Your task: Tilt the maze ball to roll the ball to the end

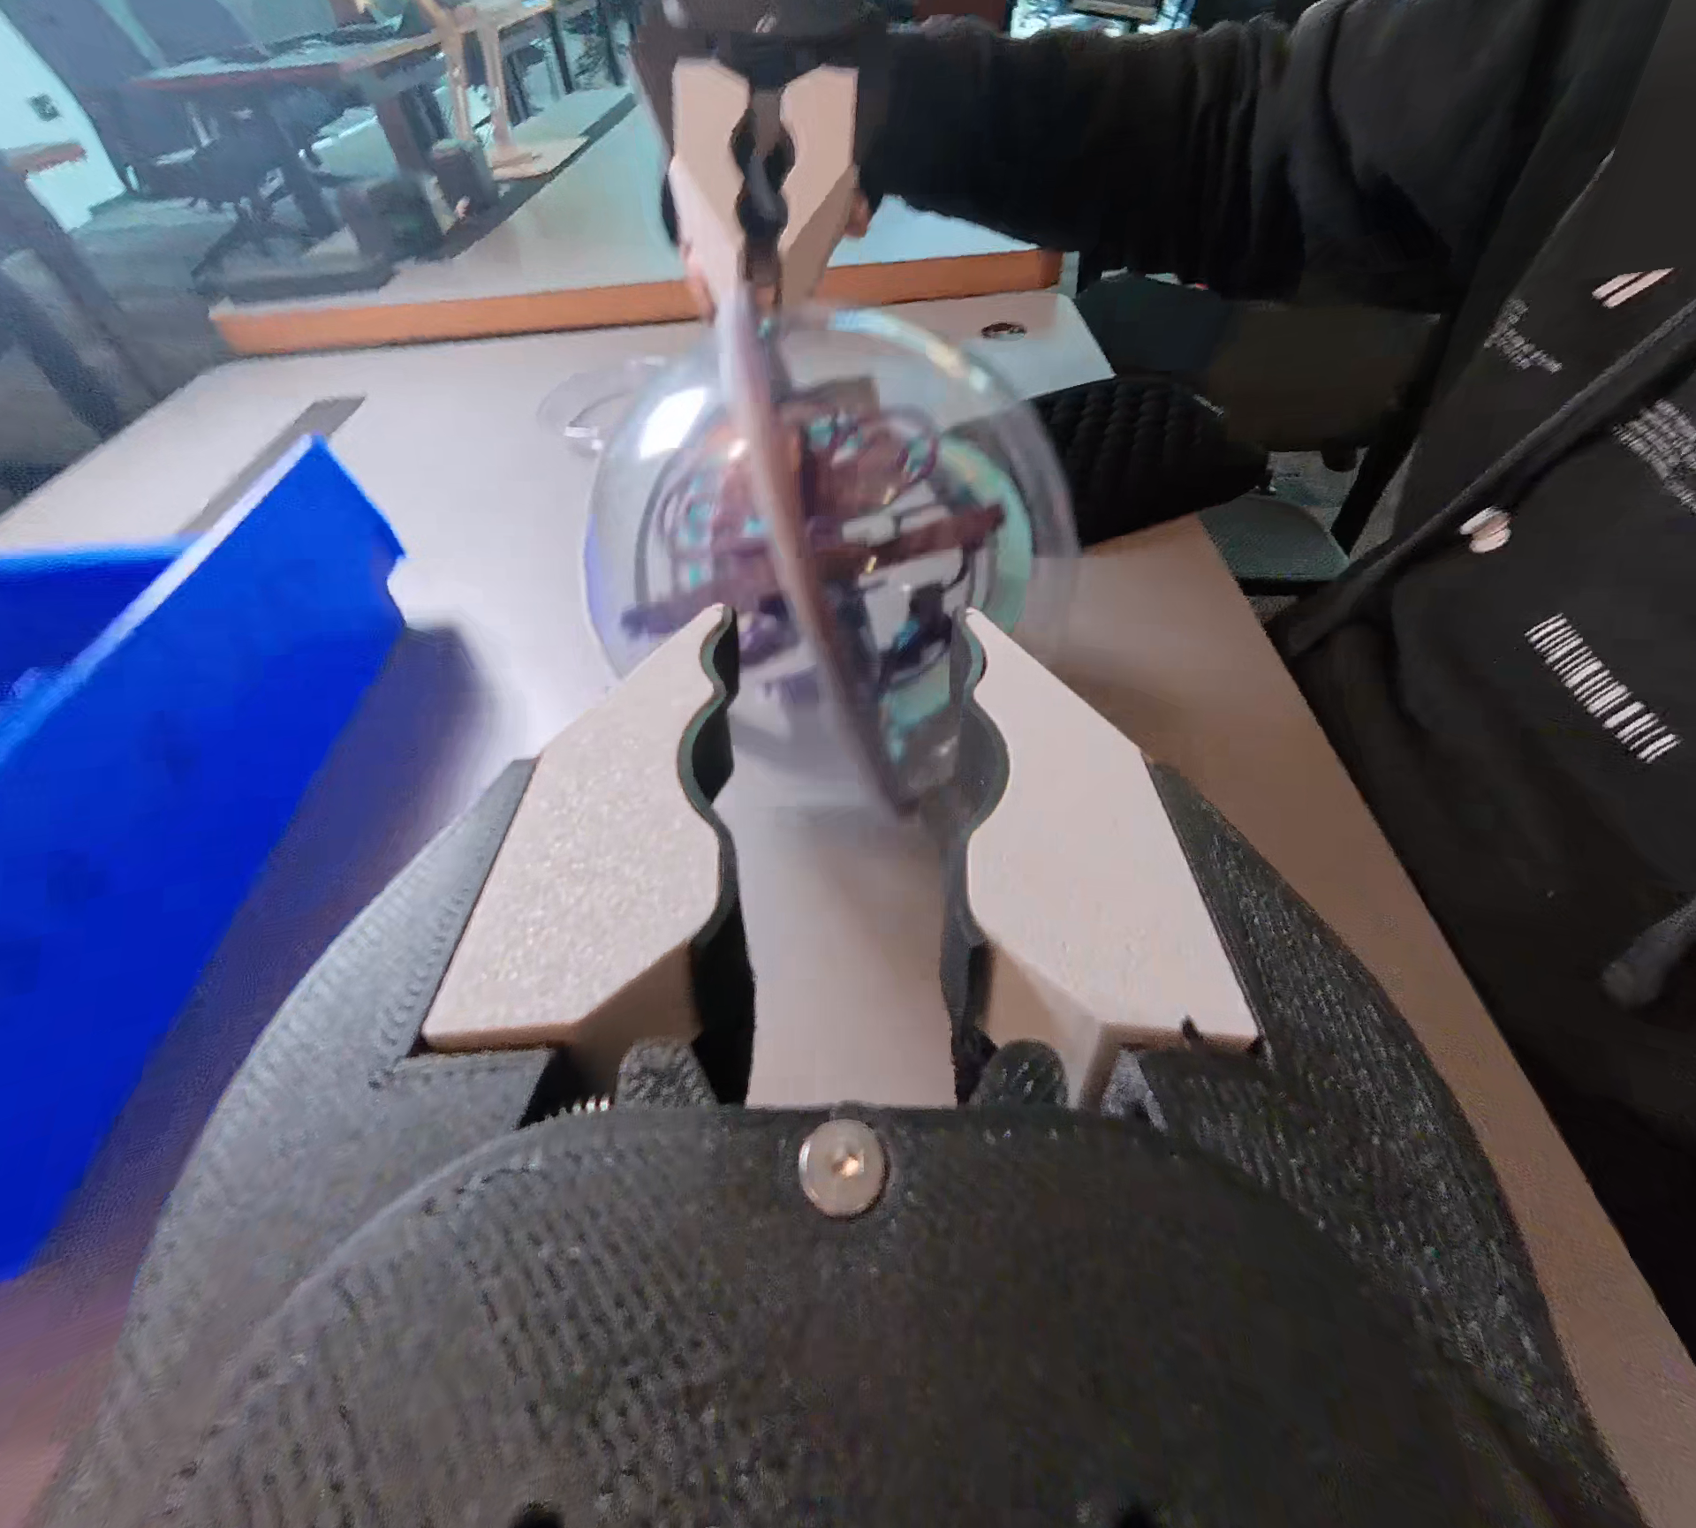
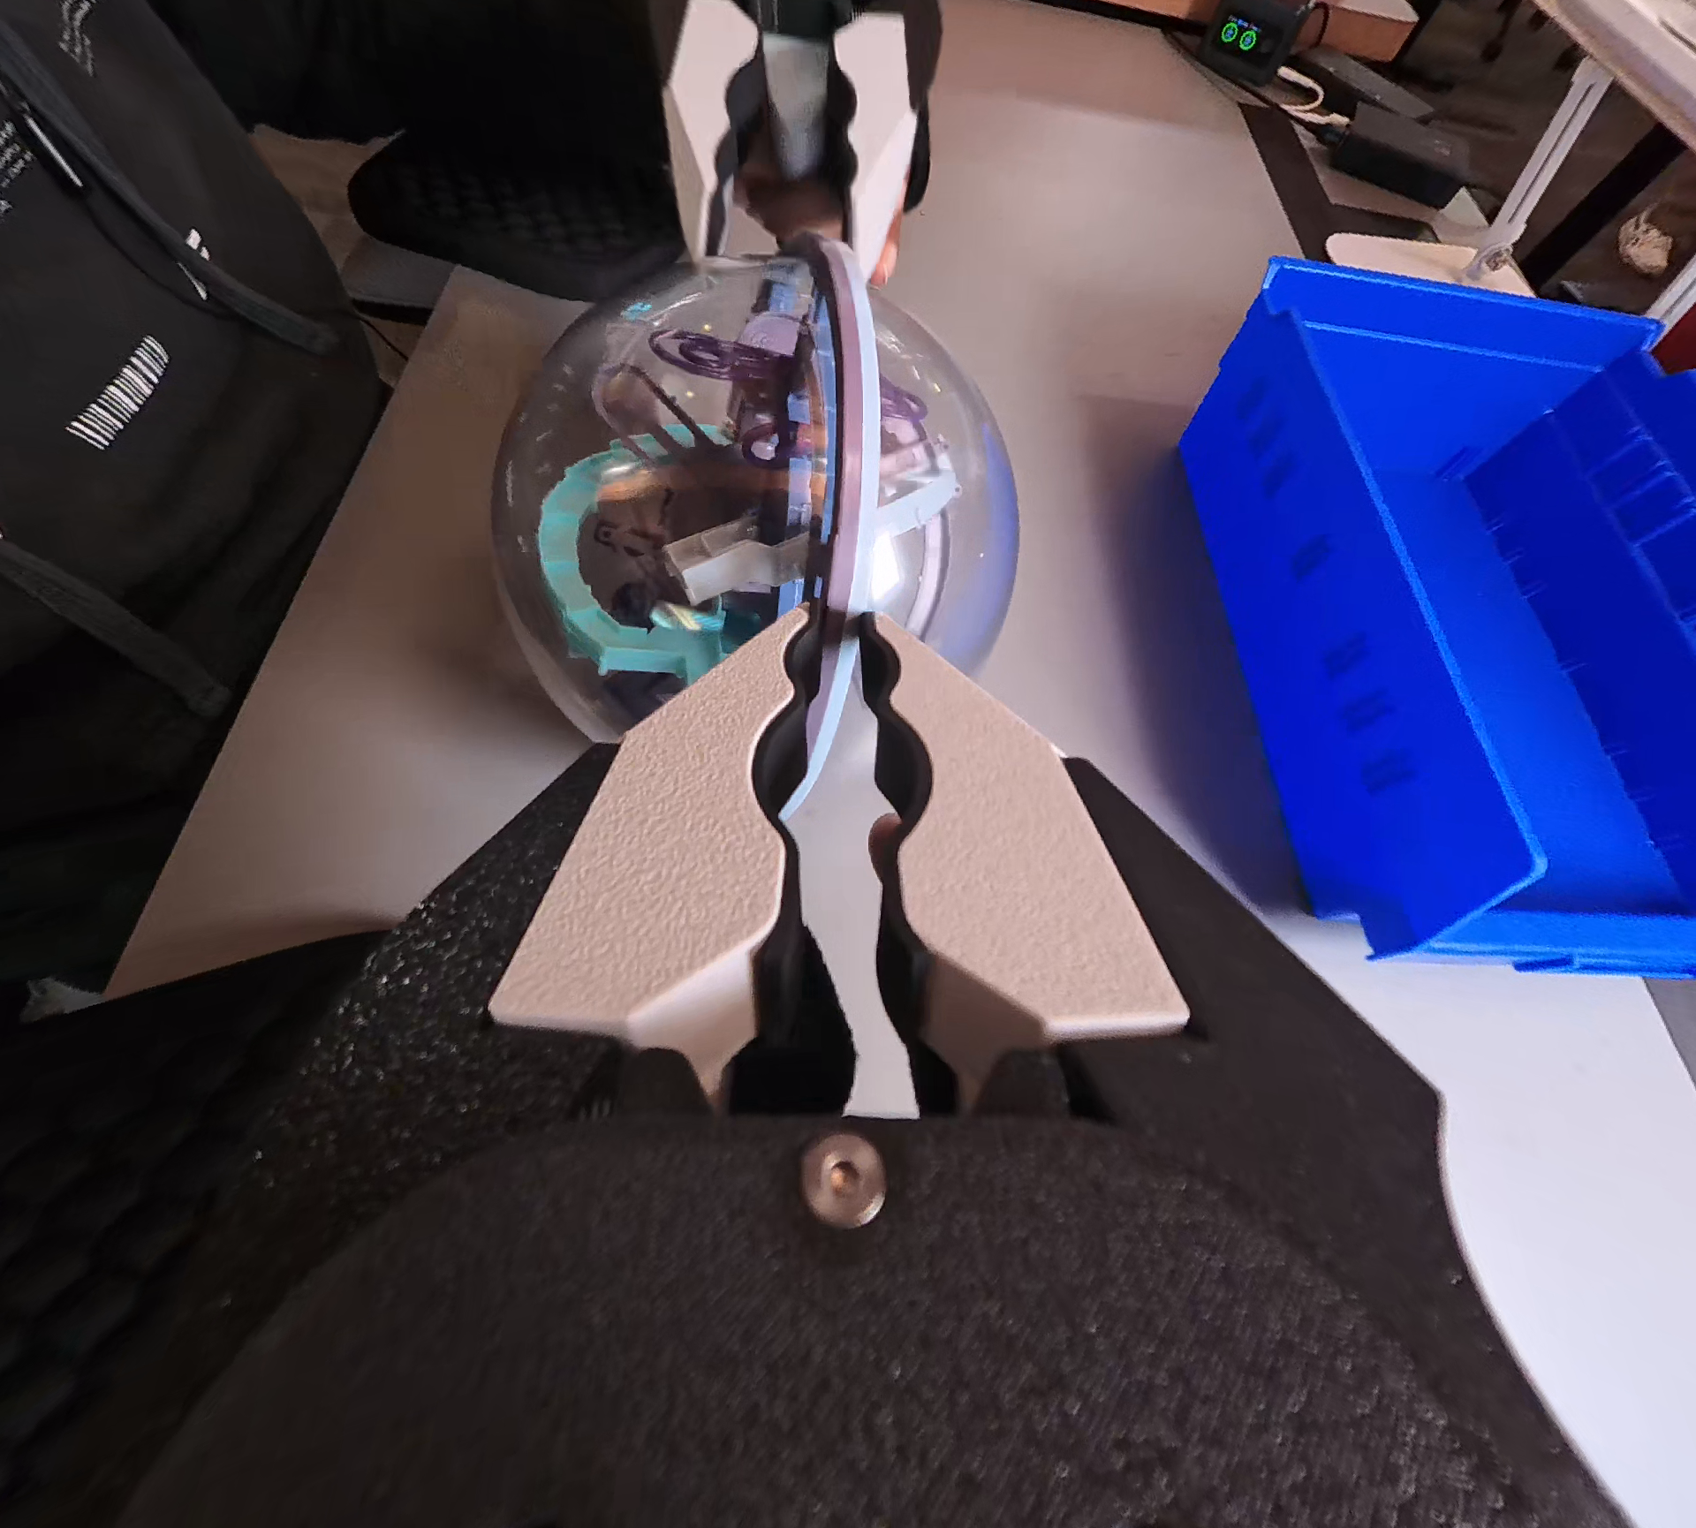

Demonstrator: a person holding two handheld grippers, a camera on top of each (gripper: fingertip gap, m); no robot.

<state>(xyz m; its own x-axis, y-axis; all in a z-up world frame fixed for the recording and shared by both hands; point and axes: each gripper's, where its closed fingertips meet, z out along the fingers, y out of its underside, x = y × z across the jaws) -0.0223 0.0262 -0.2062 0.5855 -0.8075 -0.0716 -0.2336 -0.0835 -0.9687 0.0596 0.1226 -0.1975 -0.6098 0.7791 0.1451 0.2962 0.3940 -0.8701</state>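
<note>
Clear plastic maze ball [image 2: 697, 474] stood over the tabletop [image 2: 1055, 218], its rim clenched from opposite sides by right tongs [image 2: 833, 629] and left tongs [image 1: 849, 626], beside a blue bin [image 2: 1468, 612].

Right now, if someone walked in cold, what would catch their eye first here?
First the clear maze ball in the middle, packed with teal and purple tracks. The right gripper pinches its rim ring at the near side; the left gripper stands wider around the ring on the opposite side. Next, the bright blue bin sits on the white table beside it.
</note>
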